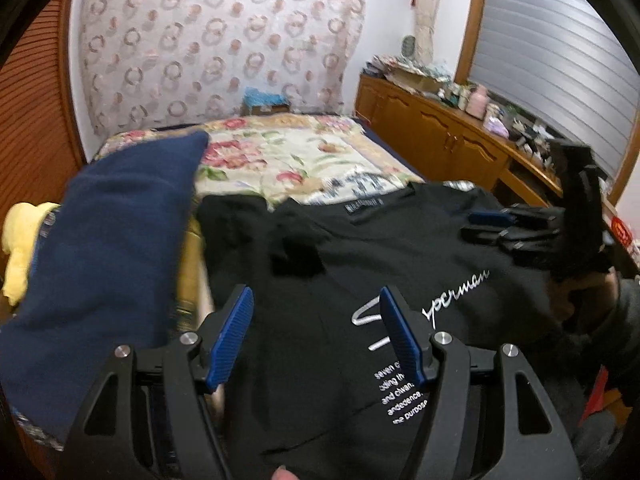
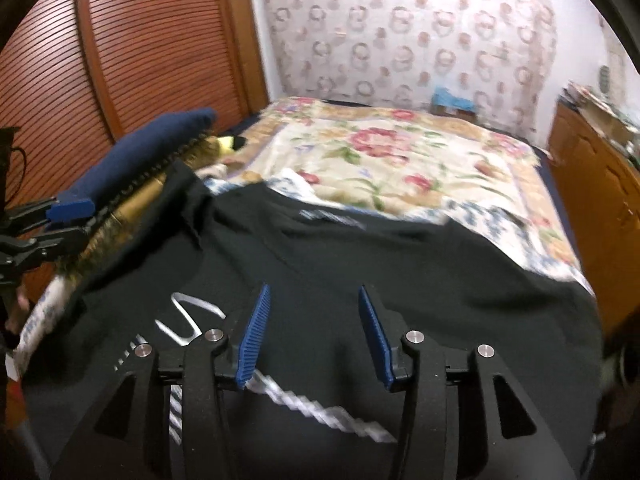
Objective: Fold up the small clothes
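Observation:
A black T-shirt (image 1: 400, 248) with white script lettering lies spread on the bed, collar toward the far side; it also shows in the right wrist view (image 2: 400, 264). My left gripper (image 1: 316, 296) is open and empty, above the shirt's left chest area. My right gripper (image 2: 314, 296) is open and empty, above the shirt's middle. The right gripper shows in the left wrist view (image 1: 480, 226) over the shirt's right shoulder. The left gripper shows at the left edge of the right wrist view (image 2: 70, 220).
A dark blue folded garment (image 1: 108, 248) lies left of the shirt, with something yellow (image 1: 20, 240) beyond it. The floral bedspread (image 1: 280, 148) stretches behind. A wooden cabinet (image 1: 440, 136) with clutter stands right; a slatted wooden door (image 2: 120, 48) stands left.

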### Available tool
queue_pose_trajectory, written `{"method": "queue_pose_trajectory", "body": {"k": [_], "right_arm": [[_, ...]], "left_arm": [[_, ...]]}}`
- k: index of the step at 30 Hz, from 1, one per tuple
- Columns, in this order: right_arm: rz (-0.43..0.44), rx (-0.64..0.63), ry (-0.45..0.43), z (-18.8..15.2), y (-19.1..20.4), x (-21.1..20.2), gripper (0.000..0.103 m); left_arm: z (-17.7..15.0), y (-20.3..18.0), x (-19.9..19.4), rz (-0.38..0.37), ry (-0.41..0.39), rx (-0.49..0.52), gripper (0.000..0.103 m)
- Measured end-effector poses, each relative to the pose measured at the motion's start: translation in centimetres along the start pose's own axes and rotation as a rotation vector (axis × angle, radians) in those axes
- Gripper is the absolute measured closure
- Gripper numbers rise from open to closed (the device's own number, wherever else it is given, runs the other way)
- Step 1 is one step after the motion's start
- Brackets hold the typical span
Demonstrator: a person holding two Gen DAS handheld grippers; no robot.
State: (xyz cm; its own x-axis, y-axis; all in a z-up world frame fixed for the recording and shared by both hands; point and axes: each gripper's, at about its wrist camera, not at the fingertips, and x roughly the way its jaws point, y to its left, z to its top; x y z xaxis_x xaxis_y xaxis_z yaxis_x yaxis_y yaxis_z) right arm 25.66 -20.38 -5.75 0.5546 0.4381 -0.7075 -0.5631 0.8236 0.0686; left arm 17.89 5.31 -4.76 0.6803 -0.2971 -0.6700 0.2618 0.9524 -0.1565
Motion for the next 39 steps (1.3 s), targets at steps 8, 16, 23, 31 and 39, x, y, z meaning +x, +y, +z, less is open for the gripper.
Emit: {"method": "queue_pose_trajectory", "body": {"k": [8,16,23,31,39], "right_arm": [[-0.180,0.136,0.021,-4.9,-7.7,-4.4,0.056],[-0.306,0.245,0.040,-8.1,-13.8,-7.7,0.056],[-0.365,0.308,0.054,-9.7,-16.7,-8.8,0.056],[-0.350,0.382,0.081,-11.2,-18.8,-9.0,0.057],[-0.284,0.426,0.097,-12.3,-19.0,-9.3,0.057]], "left_arm": [[-1.7,-1.8,3.7,-0.014,0.090,0.012,0.038],[-2.2,-2.4,5.5,-0.003,0.137,0.010,0.038],[-2.4,-2.7,6.0,0.021,0.147,0.020,0.038],[-2.4,-3.1,6.5,0.049,0.138,0.054,0.035],[-2.2,-4.0,7.4,0.043,0.160,0.090,0.017]]}}
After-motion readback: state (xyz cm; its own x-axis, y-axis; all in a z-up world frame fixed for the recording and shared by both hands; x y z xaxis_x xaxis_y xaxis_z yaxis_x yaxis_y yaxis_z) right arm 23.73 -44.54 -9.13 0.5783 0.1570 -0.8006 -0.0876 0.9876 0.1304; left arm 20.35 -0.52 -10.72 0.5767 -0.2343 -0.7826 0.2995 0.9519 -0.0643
